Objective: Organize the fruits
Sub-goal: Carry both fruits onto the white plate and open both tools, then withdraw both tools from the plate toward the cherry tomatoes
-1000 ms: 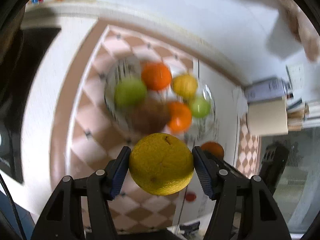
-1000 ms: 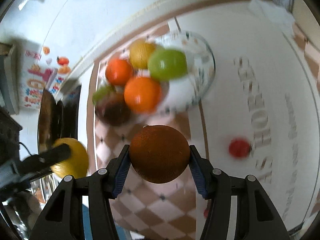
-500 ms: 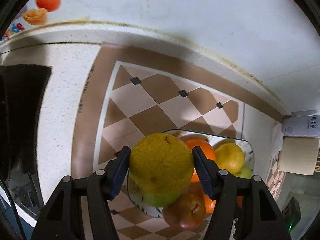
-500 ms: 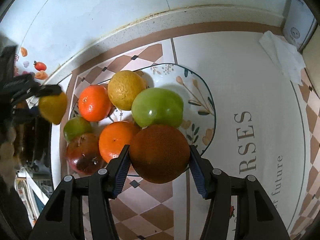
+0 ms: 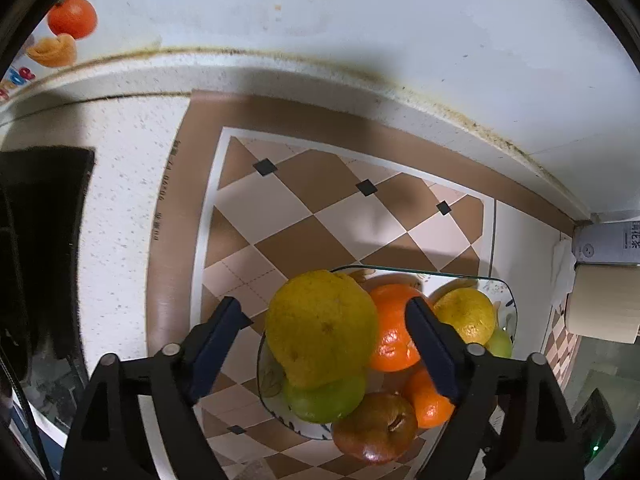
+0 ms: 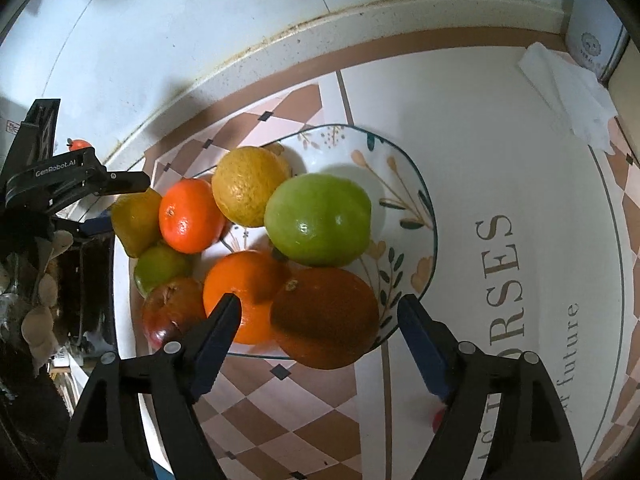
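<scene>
A floral plate [image 6: 416,208] on the checkered mat holds several fruits: a big green apple [image 6: 318,218], oranges, a yellow citrus, a small green fruit and a red apple [image 6: 170,312]. My left gripper [image 5: 330,326] is open, and the yellow-green citrus [image 5: 320,326] sits between its spread fingers on the plate's left edge, atop a green fruit [image 5: 326,398]. My right gripper [image 6: 318,326] is open; the dark orange [image 6: 326,316] lies between its fingers at the plate's front rim [image 6: 256,356]. The left gripper also shows in the right wrist view [image 6: 114,200].
A wall runs along the back of the counter. A crumpled tissue [image 6: 568,80] and a white box [image 6: 592,36] lie at the back right. A dark object [image 5: 40,248] stands to the left. A small red item [image 6: 438,420] lies near the right finger.
Both grippers have opened and let go of their fruits, which now rest on the plate. Both came down closer to the plate.
</scene>
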The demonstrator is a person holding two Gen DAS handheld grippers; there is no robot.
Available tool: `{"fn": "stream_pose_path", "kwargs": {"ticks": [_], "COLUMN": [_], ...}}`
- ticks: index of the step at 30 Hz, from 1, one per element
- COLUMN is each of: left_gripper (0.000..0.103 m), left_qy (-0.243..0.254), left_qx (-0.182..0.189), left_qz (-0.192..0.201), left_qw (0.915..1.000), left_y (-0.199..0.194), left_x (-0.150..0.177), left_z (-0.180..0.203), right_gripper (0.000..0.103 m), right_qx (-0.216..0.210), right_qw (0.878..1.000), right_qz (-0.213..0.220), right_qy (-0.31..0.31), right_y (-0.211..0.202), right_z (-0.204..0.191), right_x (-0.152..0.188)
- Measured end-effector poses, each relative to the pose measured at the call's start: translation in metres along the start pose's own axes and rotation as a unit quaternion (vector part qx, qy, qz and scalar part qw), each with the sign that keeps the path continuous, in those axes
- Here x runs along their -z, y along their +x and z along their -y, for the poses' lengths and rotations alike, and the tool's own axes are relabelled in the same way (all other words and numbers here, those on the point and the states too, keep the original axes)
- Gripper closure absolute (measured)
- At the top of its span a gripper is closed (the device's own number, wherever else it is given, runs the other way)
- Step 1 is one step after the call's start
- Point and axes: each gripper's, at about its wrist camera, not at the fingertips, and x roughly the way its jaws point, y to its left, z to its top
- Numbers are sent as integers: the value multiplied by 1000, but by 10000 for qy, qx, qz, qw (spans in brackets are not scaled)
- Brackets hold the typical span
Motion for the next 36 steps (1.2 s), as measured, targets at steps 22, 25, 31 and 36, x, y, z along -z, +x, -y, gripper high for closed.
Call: {"fn": "stream_pose_path", "kwargs": {"ticks": [22, 25, 31, 36], "left_gripper": [15, 15, 15, 15], "left_qy": [745, 826, 913, 1010], "left_qx": [-561, -577, -534, -574], "left_qz": [867, 1042, 1523, 1951], "left_qw": [9919, 9894, 9827, 9739], "left_y": [-70, -88, -128, -158], "left_x": [150, 168, 200, 229], "left_z": [28, 33, 41, 45], "right_gripper": [8, 8, 8, 8], "right_qx": [936, 921, 869, 787], "right_qw": [9888, 9879, 9846, 9807], "right_qz": [712, 811, 1106, 1401], "right_qy": [-921, -945, -1041, -1118], "right_y": [-92, -109, -153, -193], "right_z": [-39, -41, -49, -57], "right_x": [37, 47, 71, 95]}}
